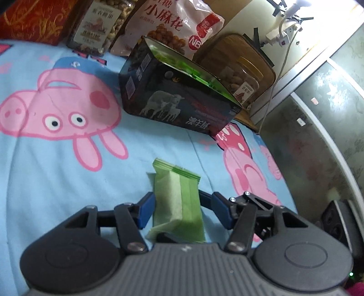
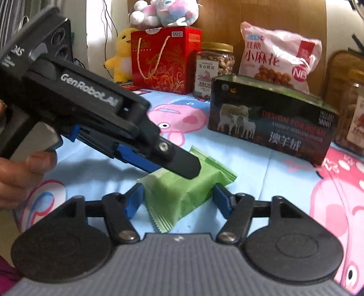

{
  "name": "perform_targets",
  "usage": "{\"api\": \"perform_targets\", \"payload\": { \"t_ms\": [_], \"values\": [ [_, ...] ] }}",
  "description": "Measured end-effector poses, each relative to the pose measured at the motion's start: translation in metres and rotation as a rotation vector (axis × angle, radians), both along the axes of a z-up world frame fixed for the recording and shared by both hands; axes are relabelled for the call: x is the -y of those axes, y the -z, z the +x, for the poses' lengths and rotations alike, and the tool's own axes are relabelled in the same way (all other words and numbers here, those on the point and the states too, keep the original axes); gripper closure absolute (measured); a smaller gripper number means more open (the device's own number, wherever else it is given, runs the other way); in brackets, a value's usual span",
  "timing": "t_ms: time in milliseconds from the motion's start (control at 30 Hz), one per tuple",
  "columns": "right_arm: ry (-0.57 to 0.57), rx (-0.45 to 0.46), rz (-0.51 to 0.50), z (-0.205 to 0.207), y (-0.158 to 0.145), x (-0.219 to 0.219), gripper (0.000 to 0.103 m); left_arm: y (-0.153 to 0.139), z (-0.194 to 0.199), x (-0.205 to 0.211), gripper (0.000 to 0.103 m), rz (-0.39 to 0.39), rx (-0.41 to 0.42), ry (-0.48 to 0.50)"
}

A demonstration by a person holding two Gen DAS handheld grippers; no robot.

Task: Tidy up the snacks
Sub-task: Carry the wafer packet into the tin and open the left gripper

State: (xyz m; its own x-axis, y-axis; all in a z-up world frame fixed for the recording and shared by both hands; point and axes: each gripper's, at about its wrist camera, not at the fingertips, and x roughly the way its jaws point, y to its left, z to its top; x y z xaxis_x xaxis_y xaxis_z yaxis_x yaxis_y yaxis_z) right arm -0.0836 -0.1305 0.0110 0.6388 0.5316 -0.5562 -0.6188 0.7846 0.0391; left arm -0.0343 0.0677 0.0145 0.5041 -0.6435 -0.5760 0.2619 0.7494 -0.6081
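— We get soft, even indoor light; the brightest glare sits on the wall (image 1: 302,13) at the left view's top right.

— And we see fisheye bending at the edges, with faint shadows and slight blur on the bedsheet (image 2: 261,182).

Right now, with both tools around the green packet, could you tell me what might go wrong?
Both tools crowd the green packet: the left tool reaches over it just ahead of the right tool, so they could knock together. The wrapper could slip from a shallow hold. The open dark box stands near, so a hurried swing might bump it.
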Motion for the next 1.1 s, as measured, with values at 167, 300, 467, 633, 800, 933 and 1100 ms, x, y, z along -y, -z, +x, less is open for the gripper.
{"api": "perform_targets", "payload": {
  "t_ms": [167, 300, 467, 633, 800, 933, 1100],
  "values": [
    [0.019, 0.015, 0.039, 0.001, -0.004, 0.005, 0.046, -0.011, -0.005, 0.001, 0.049, 0.009, 0.026, -0.020],
    [0.041, 0.082, 0.075, 0.004, -0.020, 0.011, 0.047, -0.035, -0.005, 0.003, 0.049, 0.005, 0.097, -0.019],
    [0.066, 0.159, 0.093, 0.023, -0.039, 0.017, 0.047, -0.068, 0.010, 0.014, 0.049, 0.037, 0.178, -0.003],
    [0.088, 0.217, 0.093, 0.056, -0.055, 0.025, 0.047, -0.094, 0.040, 0.033, 0.049, 0.071, 0.240, 0.009],
    [0.125, 0.224, 0.099, 0.100, -0.061, 0.040, 0.048, -0.111, 0.080, 0.046, 0.049, 0.059, 0.263, 0.018],
    [0.145, 0.217, 0.107, 0.130, -0.059, 0.051, 0.049, -0.112, 0.115, 0.068, 0.049, 0.105, 0.278, 0.020],
    [0.174, 0.245, 0.047, 0.151, -0.048, 0.052, 0.049, -0.093, 0.159, 0.081, 0.049, 0.124, 0.206, 0.026]
  ]
}}
